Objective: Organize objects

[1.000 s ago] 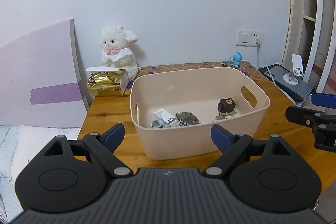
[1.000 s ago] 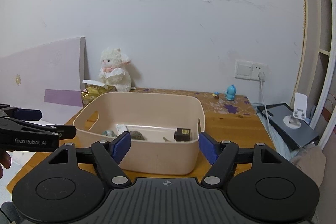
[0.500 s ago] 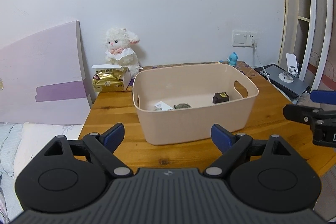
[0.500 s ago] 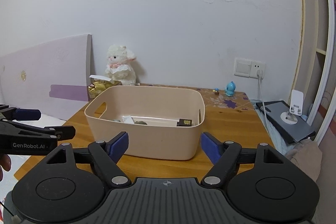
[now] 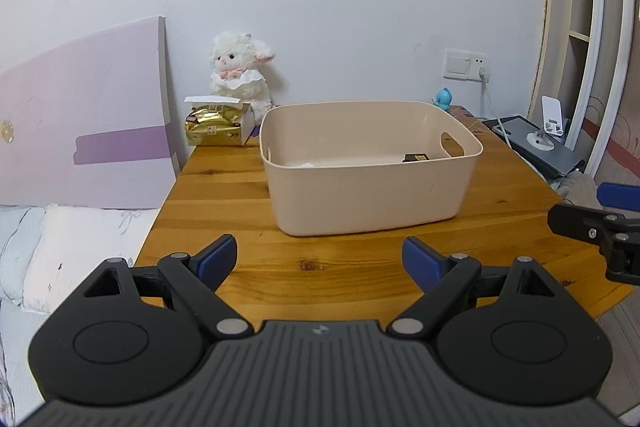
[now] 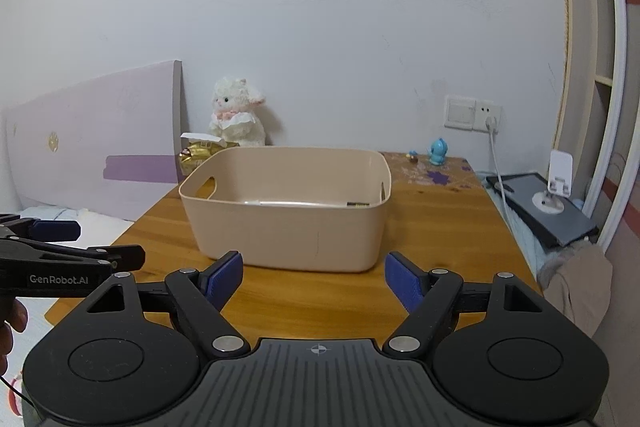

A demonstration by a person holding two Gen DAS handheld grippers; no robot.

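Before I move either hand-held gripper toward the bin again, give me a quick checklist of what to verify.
1. Left hand-held gripper open and holding nothing: ok.
2. Right hand-held gripper open and holding nothing: ok.
3. Bin upright on the table: ok.
4. Bare table between both grippers and the bin: ok.
5. Bin's contents settled: cannot tell, only a dark box and a white scrap show above the rim.
6. Plush lamb and gold packet apart from the bin: ok.

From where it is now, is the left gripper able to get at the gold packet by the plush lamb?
Probably yes: the left gripper is open, and bare table leads to the gold packet, left of the bin.
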